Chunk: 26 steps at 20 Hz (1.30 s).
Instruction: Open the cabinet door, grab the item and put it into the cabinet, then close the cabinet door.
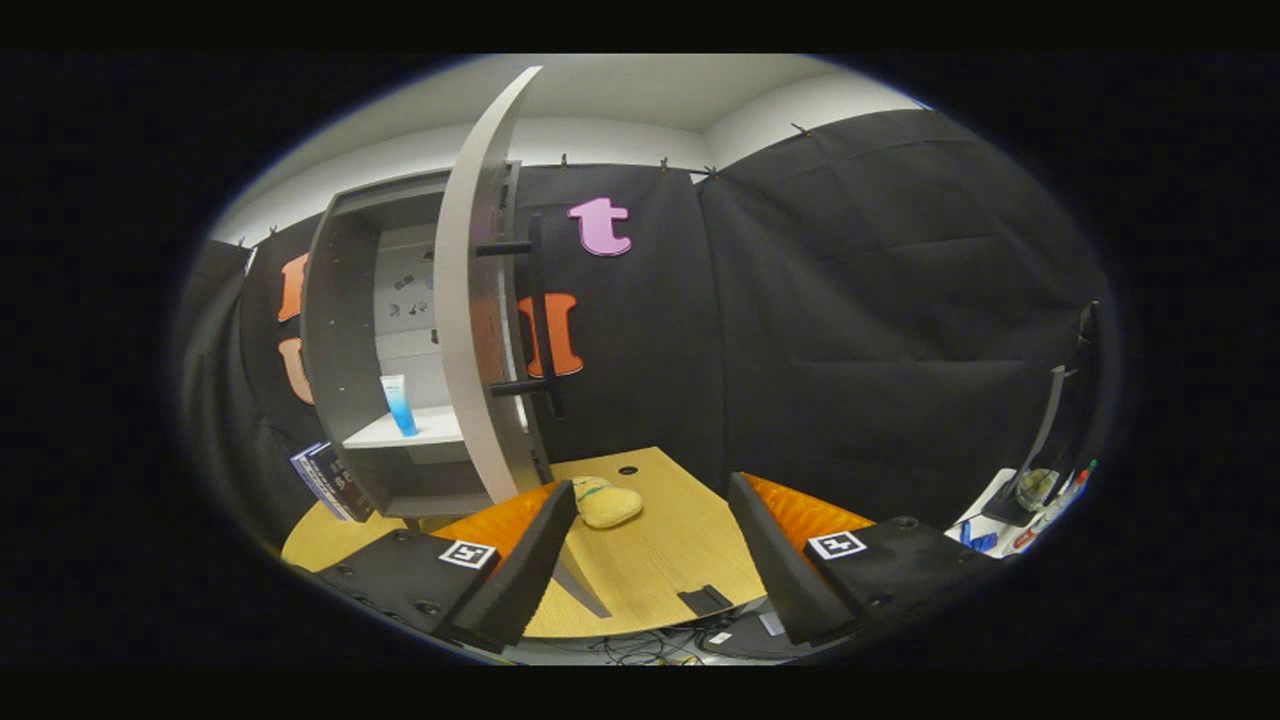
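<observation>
Grey cabinet (345, 340) on a wooden table (660, 560), door (470, 300) swung open; a tube (399, 404) stands on its shelf. Yellow plush toy (605, 503) lies just ahead of the gripper (650, 560), jaws apart, empty.

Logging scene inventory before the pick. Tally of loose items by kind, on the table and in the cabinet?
Gripper open, holding nothing.
Tubes: 1, blue-and-white tube upright on the cabinet shelf
Plush toys: 1, yellow plush toy on the table, just ahead of the fingers
Books: 1 stack, books leaning beside the cabinet
Total: 3
</observation>
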### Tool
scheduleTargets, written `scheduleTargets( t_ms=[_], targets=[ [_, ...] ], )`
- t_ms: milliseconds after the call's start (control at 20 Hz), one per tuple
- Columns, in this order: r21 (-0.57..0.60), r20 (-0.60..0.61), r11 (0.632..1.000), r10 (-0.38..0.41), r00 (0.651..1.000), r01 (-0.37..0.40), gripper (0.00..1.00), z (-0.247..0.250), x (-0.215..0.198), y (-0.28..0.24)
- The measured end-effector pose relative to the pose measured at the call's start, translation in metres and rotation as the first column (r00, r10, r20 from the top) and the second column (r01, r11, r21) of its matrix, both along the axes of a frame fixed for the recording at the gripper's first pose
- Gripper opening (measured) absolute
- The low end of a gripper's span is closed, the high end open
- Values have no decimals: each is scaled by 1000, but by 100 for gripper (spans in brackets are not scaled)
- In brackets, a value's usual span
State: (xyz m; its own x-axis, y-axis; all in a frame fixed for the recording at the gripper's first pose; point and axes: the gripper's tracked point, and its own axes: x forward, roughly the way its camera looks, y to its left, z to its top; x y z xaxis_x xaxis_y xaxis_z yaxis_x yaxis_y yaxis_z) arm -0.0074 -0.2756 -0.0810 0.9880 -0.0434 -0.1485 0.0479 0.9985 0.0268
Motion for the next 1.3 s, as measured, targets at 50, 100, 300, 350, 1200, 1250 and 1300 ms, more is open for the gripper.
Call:
scheduleTargets(
  t_ms=[50, 100, 300, 350, 1200, 1250, 1300],
  targets=[
    [5, -2, 1000, 12, 1000, -12, 98, -1, 1, 2],
    [5, 0, 1000, 22, 1000, -22, 98, -2, 1, 1],
    [-18, 0, 1000, 24, 1000, -24, 98, -4, 8, 2],
    [-13, -1, 1000, 22, 1000, -22, 98, -3, 8, 3],
    [8, -14, 989, 149, 989, -149, 97, -18, -13, 98],
    [10, -15, 987, 161, 987, -161, 97, -17, -10, 109],
    [13, -18, 985, 174, 985, -174, 97, -18, -10, 119]
  ],
)
